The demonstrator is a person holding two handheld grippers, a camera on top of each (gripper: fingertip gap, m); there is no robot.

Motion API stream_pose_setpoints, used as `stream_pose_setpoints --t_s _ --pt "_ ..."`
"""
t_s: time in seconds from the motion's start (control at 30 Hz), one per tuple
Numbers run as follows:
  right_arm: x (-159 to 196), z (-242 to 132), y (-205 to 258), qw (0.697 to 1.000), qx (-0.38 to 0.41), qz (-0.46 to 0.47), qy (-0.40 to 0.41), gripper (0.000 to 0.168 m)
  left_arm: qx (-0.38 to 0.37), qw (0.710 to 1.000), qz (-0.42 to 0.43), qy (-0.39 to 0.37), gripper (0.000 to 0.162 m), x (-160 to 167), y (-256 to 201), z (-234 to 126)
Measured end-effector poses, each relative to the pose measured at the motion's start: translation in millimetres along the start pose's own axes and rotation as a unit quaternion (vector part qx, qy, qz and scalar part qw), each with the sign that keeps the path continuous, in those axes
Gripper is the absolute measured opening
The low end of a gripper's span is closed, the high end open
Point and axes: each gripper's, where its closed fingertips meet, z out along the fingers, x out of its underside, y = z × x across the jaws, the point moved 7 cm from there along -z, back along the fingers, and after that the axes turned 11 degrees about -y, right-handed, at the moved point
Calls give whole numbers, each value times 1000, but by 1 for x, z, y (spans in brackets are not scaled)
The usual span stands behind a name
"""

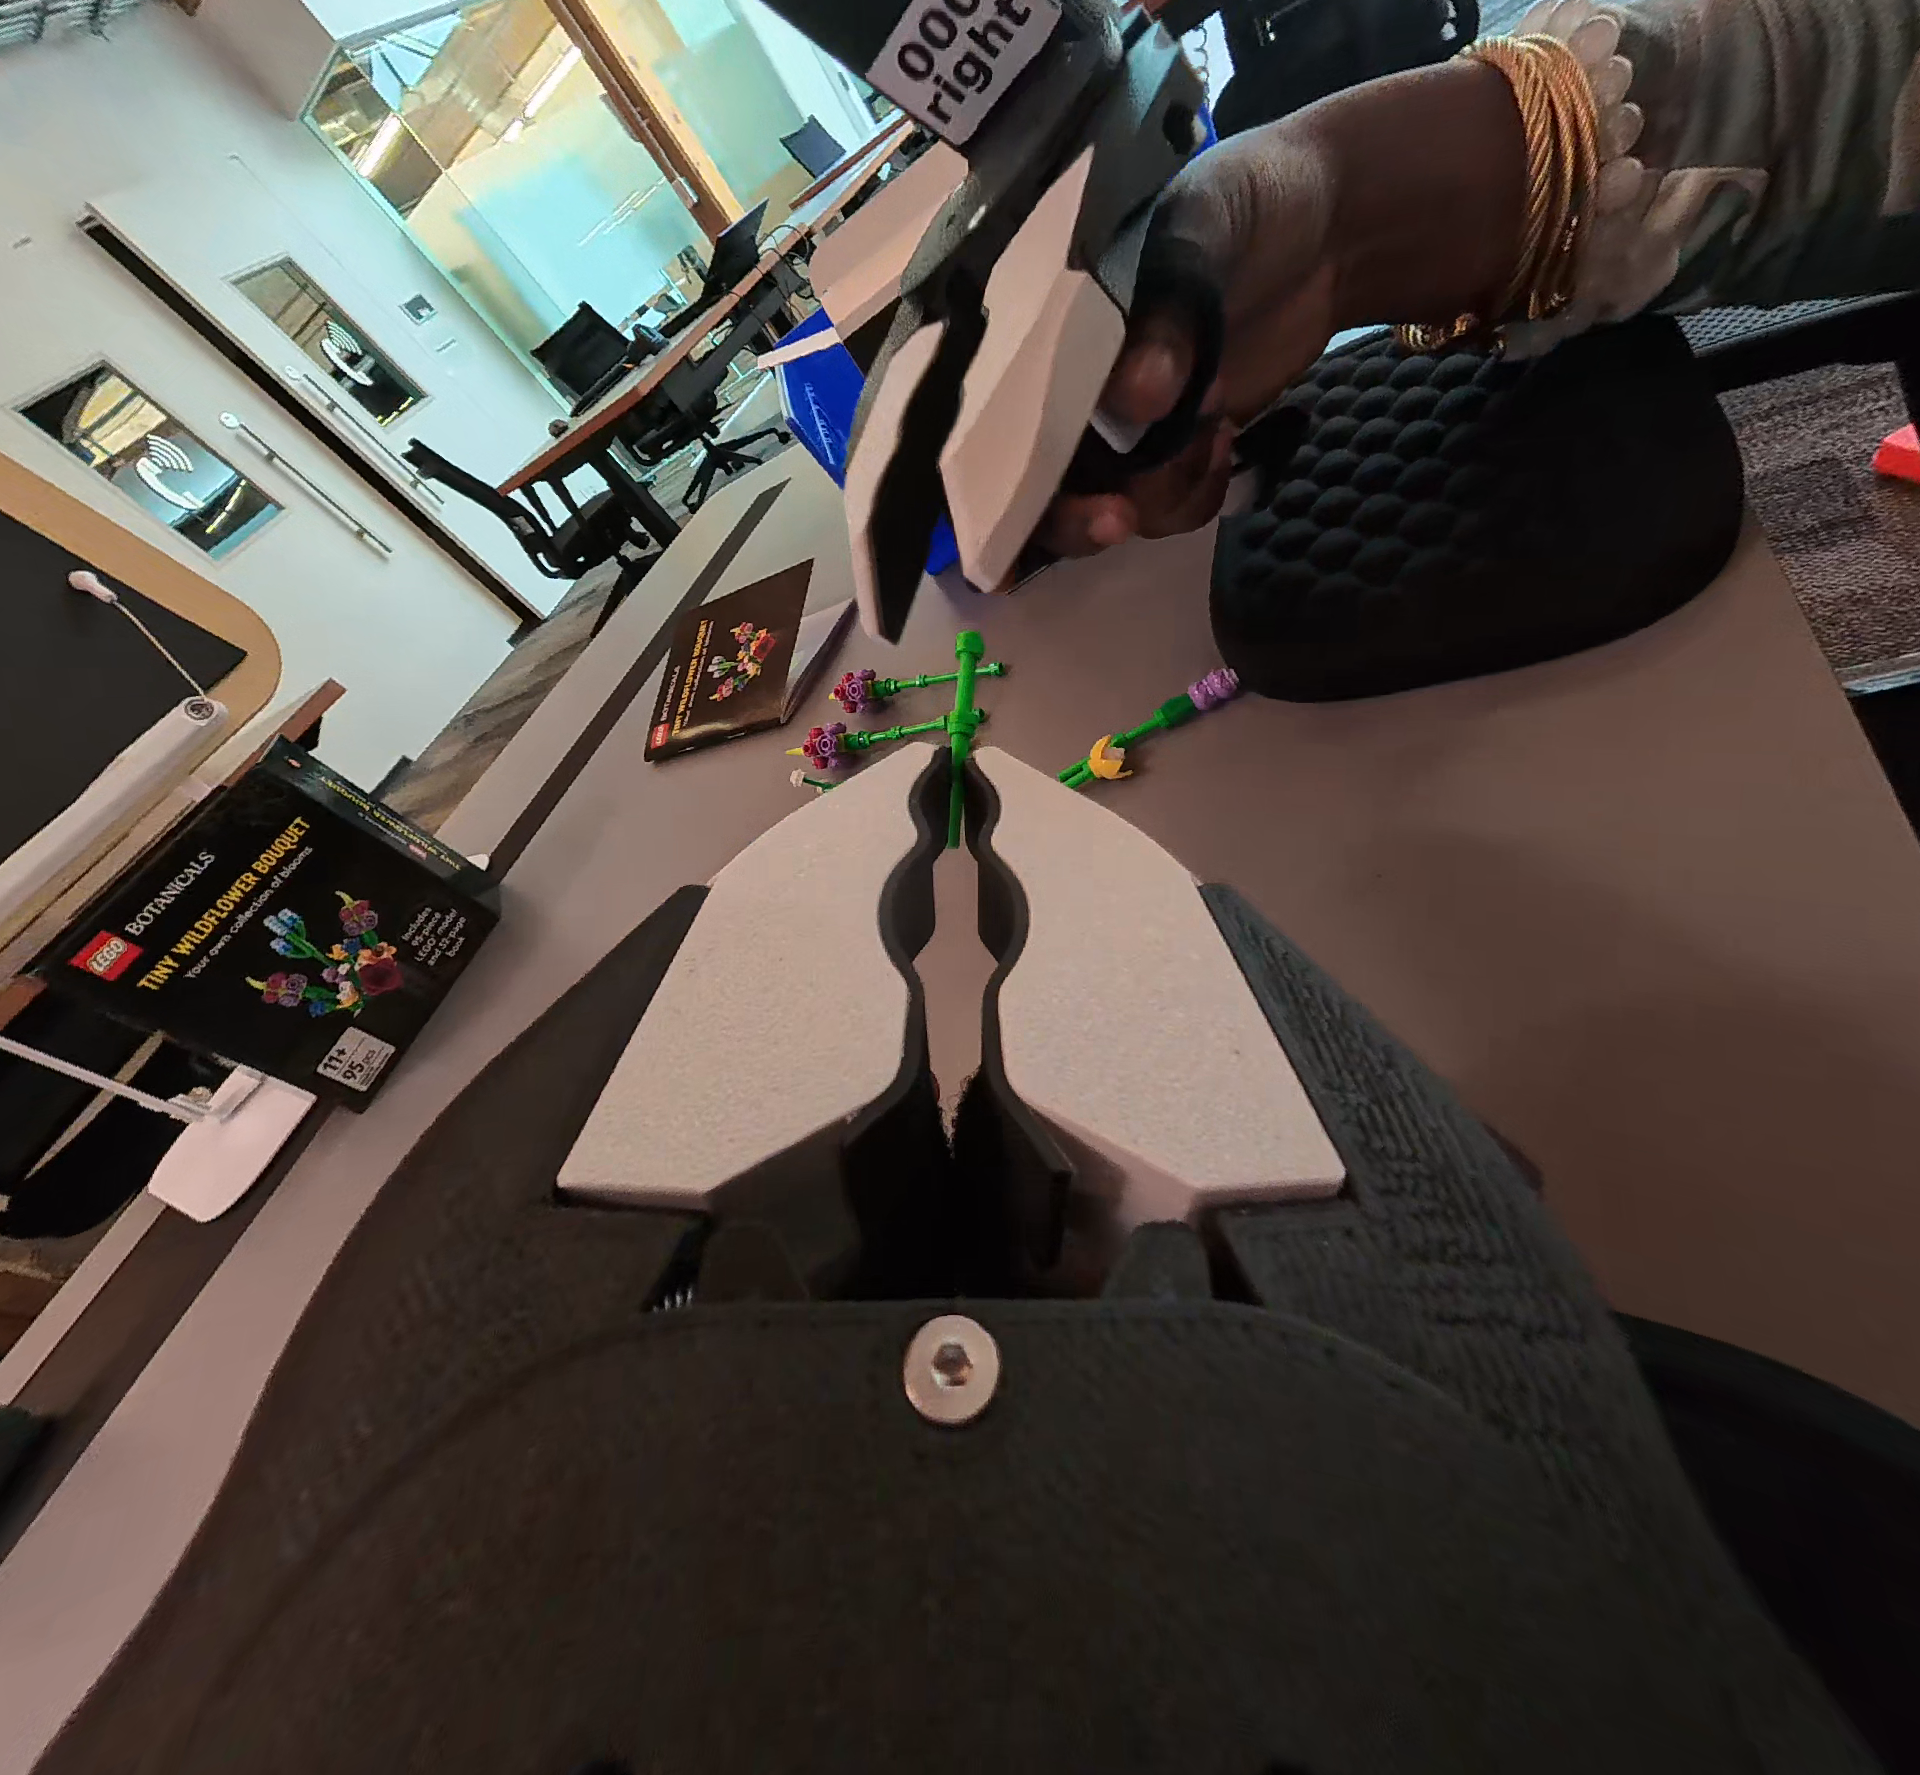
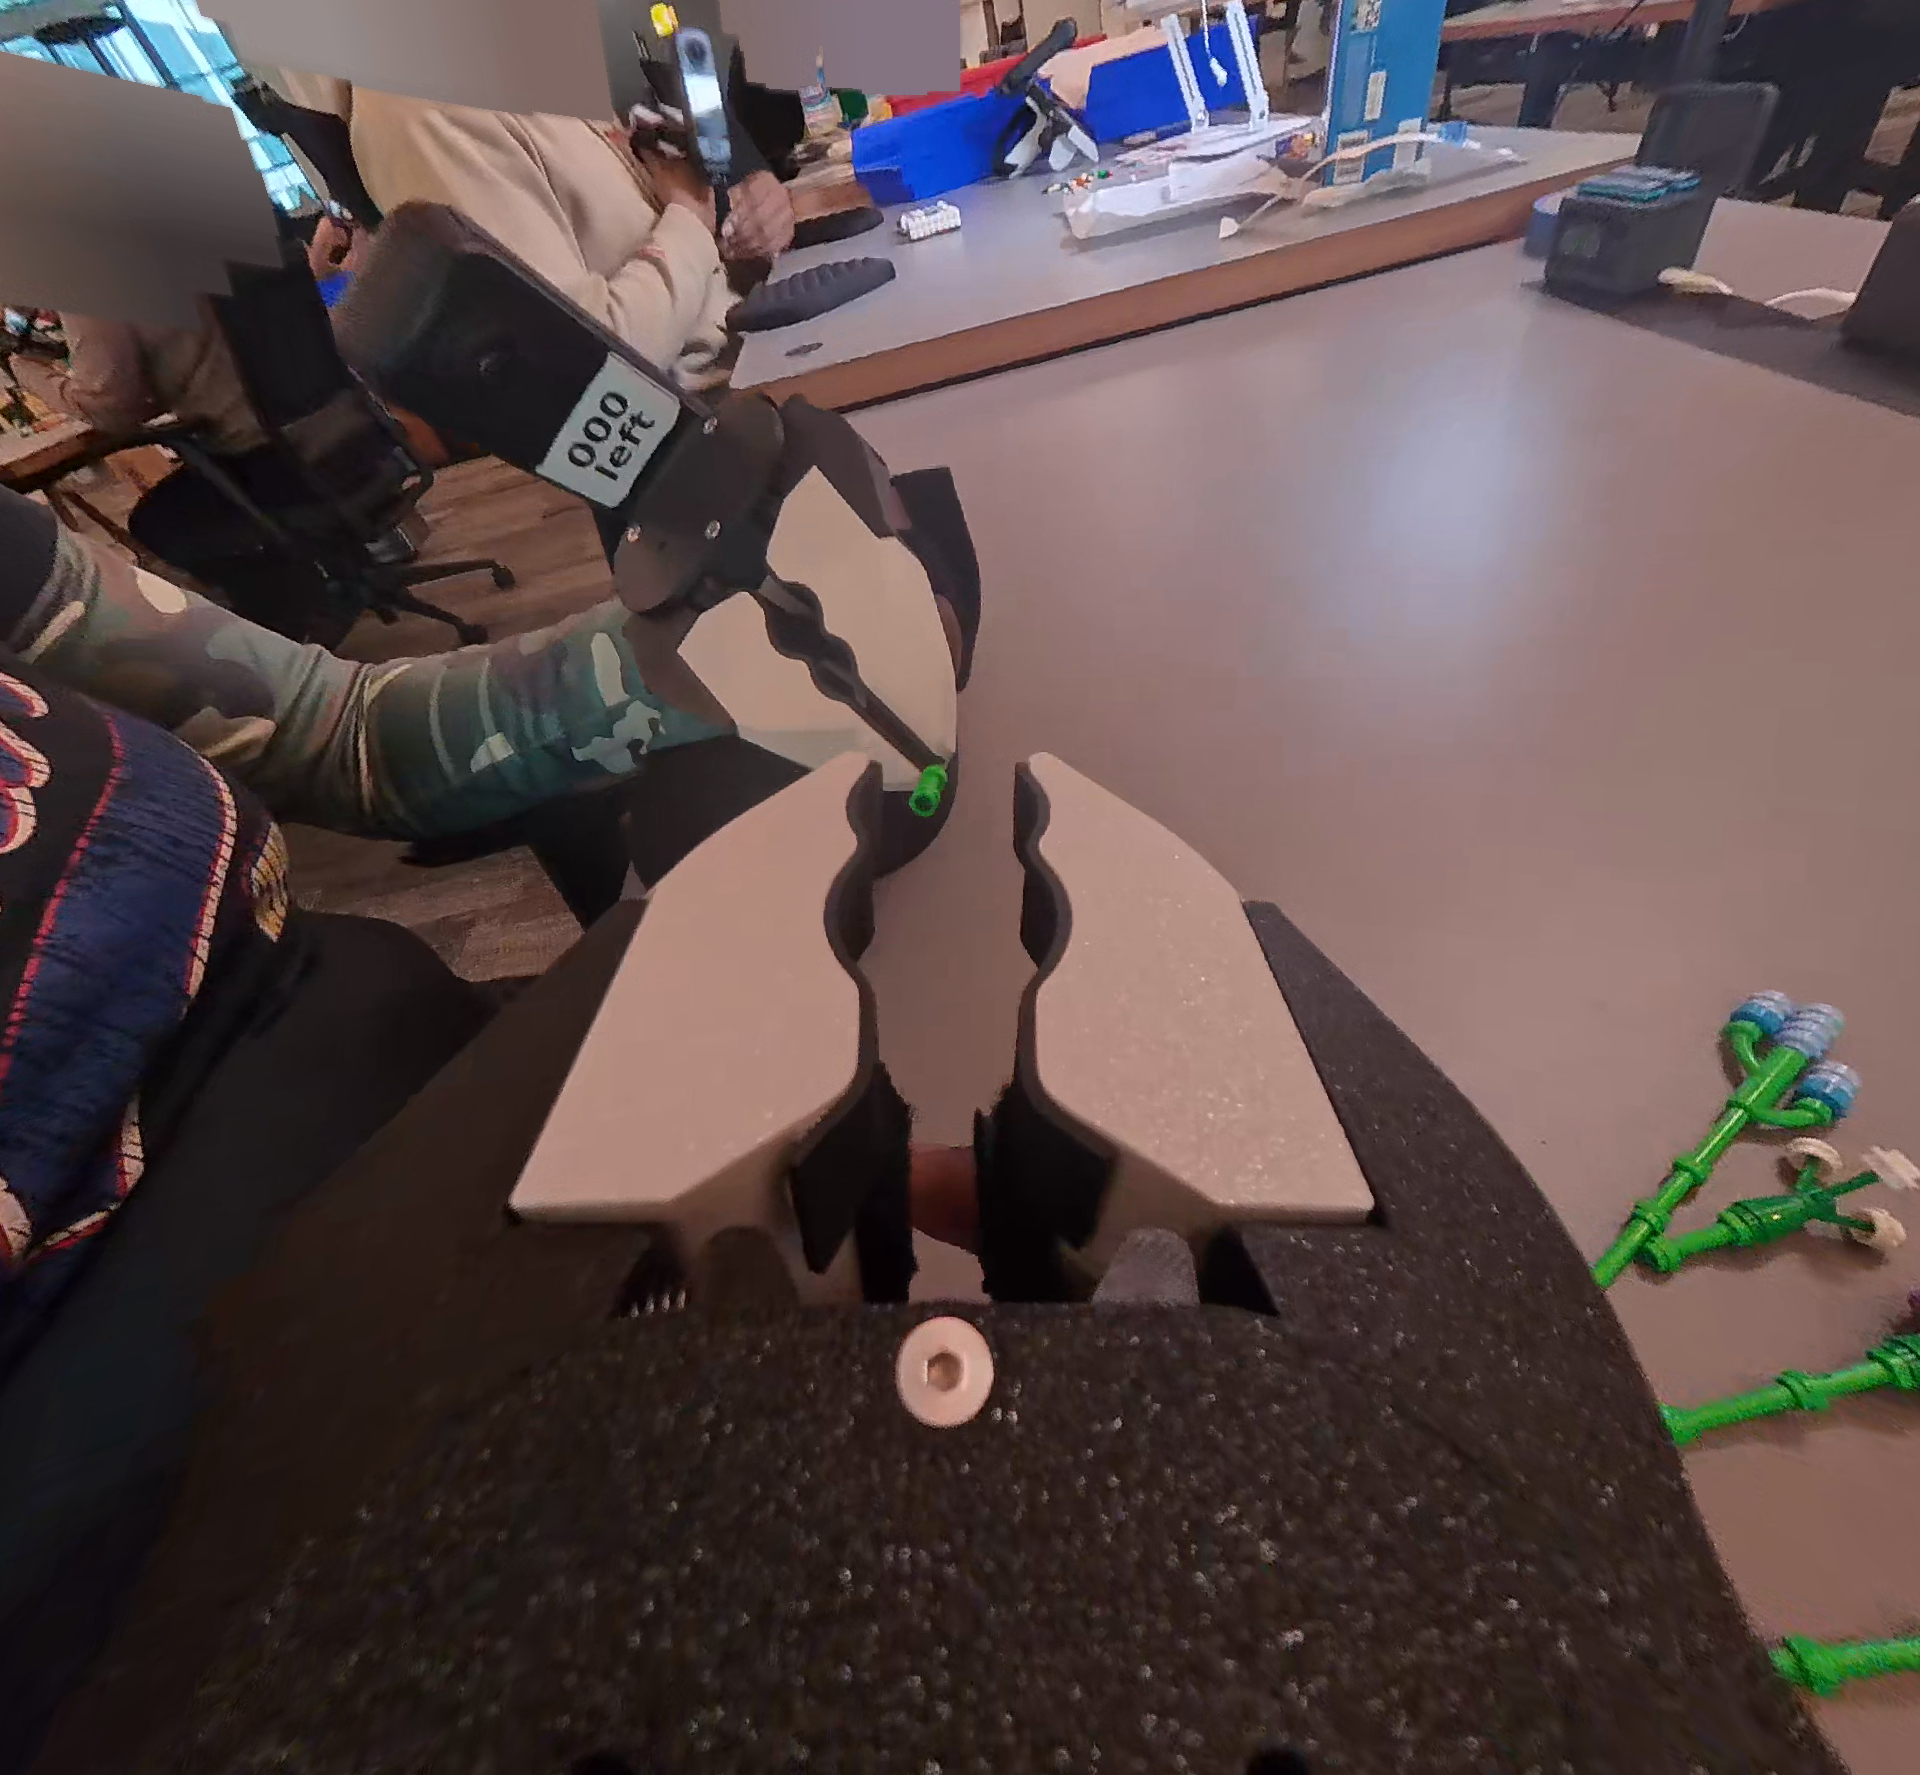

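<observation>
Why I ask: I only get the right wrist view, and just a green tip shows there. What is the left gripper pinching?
Observer: The left gripper is shut on a thin green stem with side branches.
Operator: Anything beside it?
Observer: Two purple blooms sit on the table just left of the stem; I cannot tell whether they join it.
Operator: Where is my right gripper from there?
Observer: The right gripper hangs open just above the stem's top end, not touching it.
</observation>
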Motion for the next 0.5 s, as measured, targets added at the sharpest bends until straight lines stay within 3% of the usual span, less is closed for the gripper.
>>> stream_pose_setpoints --t_s 0.13,0.33,0.5 --pt "5 4 1 1000 3 -14 23 22 -2 1000 3 1 2 0 0 0" --pt "12 11 5 999 -2 -24 47 6 0 1000 7 6 2 1 -2 1" --pt "12 11 5 998 -4 -29 48 5 -2 1000 -5 5 8 3 -1 2"
